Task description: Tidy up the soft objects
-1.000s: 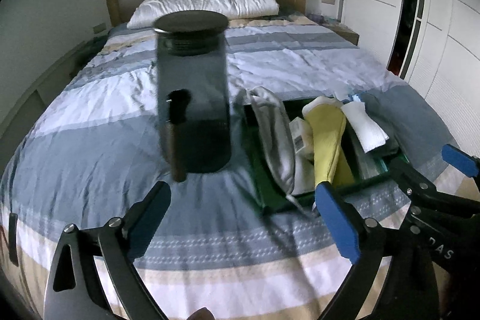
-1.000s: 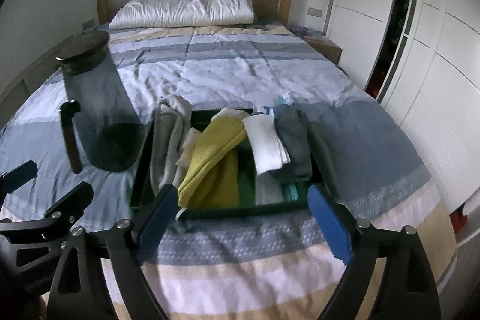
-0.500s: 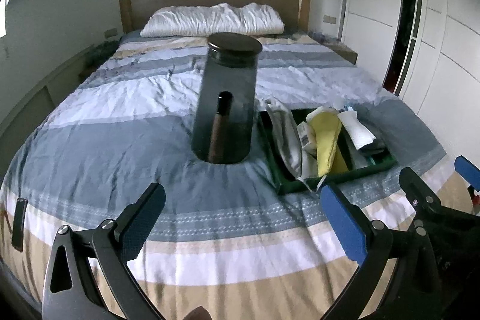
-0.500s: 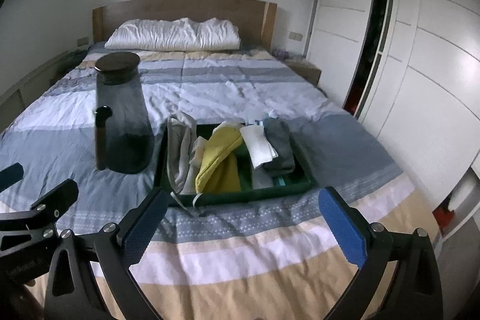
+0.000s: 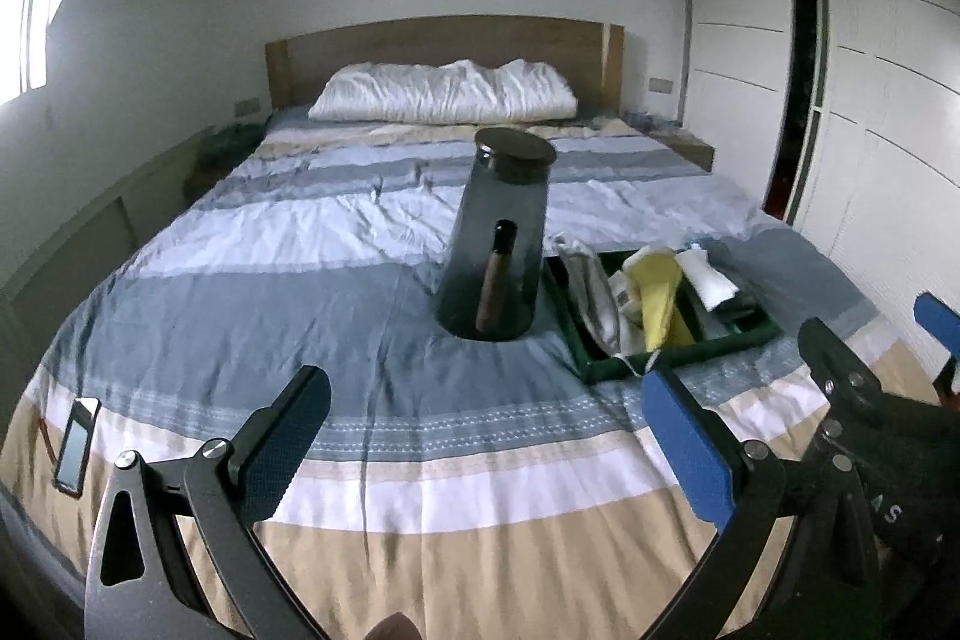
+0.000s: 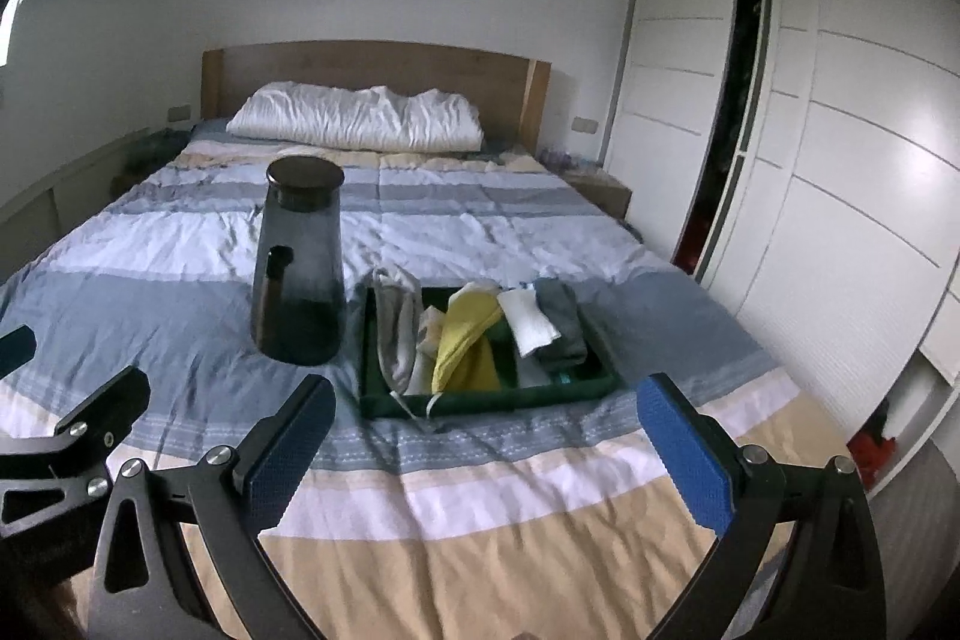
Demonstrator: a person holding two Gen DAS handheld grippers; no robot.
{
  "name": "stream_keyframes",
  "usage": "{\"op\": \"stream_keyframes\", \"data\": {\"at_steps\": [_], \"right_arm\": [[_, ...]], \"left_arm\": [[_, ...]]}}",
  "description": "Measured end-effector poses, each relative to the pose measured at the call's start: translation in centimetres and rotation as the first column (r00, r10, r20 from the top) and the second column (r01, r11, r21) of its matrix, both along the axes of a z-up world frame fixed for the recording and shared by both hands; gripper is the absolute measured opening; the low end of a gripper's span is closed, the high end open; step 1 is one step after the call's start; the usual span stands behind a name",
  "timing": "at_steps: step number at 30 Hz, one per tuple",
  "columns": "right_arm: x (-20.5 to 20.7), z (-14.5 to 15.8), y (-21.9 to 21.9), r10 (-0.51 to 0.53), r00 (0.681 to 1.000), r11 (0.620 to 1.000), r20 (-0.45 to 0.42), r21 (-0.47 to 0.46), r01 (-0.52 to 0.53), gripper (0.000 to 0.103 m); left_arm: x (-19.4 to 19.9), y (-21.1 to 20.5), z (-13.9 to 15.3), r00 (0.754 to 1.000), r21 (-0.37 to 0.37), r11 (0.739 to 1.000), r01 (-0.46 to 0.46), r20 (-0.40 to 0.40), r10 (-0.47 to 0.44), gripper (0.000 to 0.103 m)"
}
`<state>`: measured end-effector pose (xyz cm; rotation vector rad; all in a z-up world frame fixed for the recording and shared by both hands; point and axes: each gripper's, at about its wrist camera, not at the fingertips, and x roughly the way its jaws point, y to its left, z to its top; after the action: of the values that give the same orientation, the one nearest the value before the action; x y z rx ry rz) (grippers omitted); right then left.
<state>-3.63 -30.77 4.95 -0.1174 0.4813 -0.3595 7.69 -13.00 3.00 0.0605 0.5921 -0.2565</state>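
A dark green tray (image 6: pixel 504 403) (image 5: pixel 612 370) lies on the striped bed. It holds several folded soft items: a grey cloth (image 6: pixel 396 328) at its left, a yellow cloth (image 6: pixel 465 346) (image 5: pixel 660 298) in the middle, a white towel (image 6: pixel 531 322) and a dark grey one (image 6: pixel 561 322) at its right. My right gripper (image 6: pixel 486 451) stands open with nothing in it, well short of the tray over the foot of the bed. My left gripper (image 5: pixel 492 442) is open too and holds nothing, in front of the jug. In the left wrist view, the right gripper's frame shows at the right edge.
A tall smoked-glass jug (image 6: pixel 300 268) (image 5: pixel 498 244) with a dark lid and handle stands upright just left of the tray. A phone (image 5: pixel 77 445) lies near the bed's left front corner. White pillows (image 6: pixel 354 124) sit at the wooden headboard. A white wardrobe (image 6: pixel 840 172) lines the right wall.
Both grippers have drawn back and up from the jug and tray, which now look smaller and farther off. The jaws of both have widened a little. Nothing on the bed moved.
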Motion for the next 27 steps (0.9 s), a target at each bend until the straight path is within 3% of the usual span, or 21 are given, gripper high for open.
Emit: {"op": "stream_keyframes", "data": {"at_steps": [3,13,27], "right_arm": [[-1.6,0.6,0.2,-0.013,1.0,1.0,0.022,-0.008,0.013,0.103],[-5.4,1.5,0.8,-0.055,0.995,0.998,0.085,-0.04,0.058,0.103],[-5.6,0.1,1.8,-0.027,0.99,0.997,0.135,-0.069,0.037,0.103]], "left_arm": [[-1.2,-0.3,0.6,1.0,0.022,1.0,0.012,0.011,-0.012,0.102],[-3.9,0.7,2.2,0.998,-0.028,1.0,0.007,0.06,-0.005,0.102],[-3.8,0.3,1.7,0.996,0.008,0.999,0.04,0.076,-0.04,0.102]]}}
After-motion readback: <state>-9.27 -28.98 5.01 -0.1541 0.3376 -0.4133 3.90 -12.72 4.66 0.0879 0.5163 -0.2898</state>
